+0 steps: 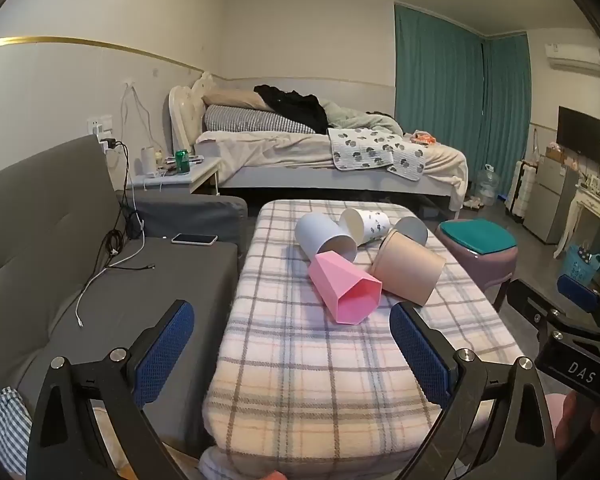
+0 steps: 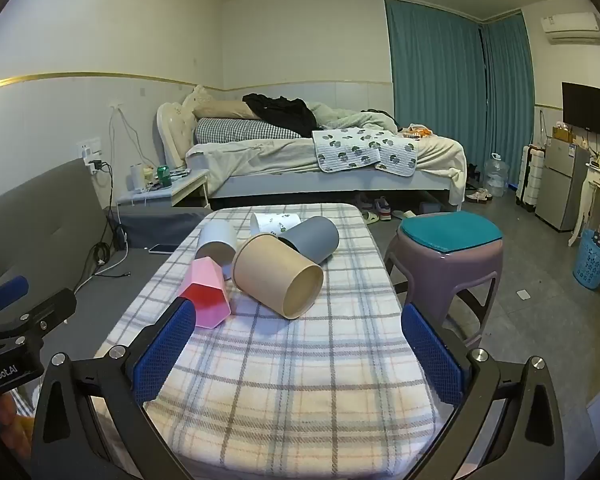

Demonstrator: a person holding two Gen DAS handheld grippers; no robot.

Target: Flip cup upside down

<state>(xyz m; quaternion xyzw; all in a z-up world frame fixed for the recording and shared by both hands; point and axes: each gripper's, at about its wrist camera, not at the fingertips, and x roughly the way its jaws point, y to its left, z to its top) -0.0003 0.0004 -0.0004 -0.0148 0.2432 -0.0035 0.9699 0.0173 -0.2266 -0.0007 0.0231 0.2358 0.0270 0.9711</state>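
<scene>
Five cups lie tipped on their sides in a tight cluster on the far half of a plaid-covered table (image 1: pixel 308 368), none yet turned upside down: a pink faceted cup (image 1: pixel 342 290) nearest, a tan cup (image 1: pixel 406 270) to its right, a white cup (image 1: pixel 325 238) behind it, a patterned white cup (image 1: pixel 365 221) and a grey cup (image 2: pixel 312 238) farthest back. Two grippers wait at the near edge, both empty, the left gripper (image 1: pixel 292 344) and the right gripper (image 2: pixel 300 346) each with blue pads spread wide. The cups touch or overlap, so closing on one could nudge its neighbours and set the round ones rolling towards the table's edge, a risk heightened by the soft cloth underneath. A purple stool (image 2: pixel 446 256) stands just right of the table, a grey sofa (image 1: pixel 80 248) to its left, and one unmade bed (image 1: pixel 332 152) against the far wall.
</scene>
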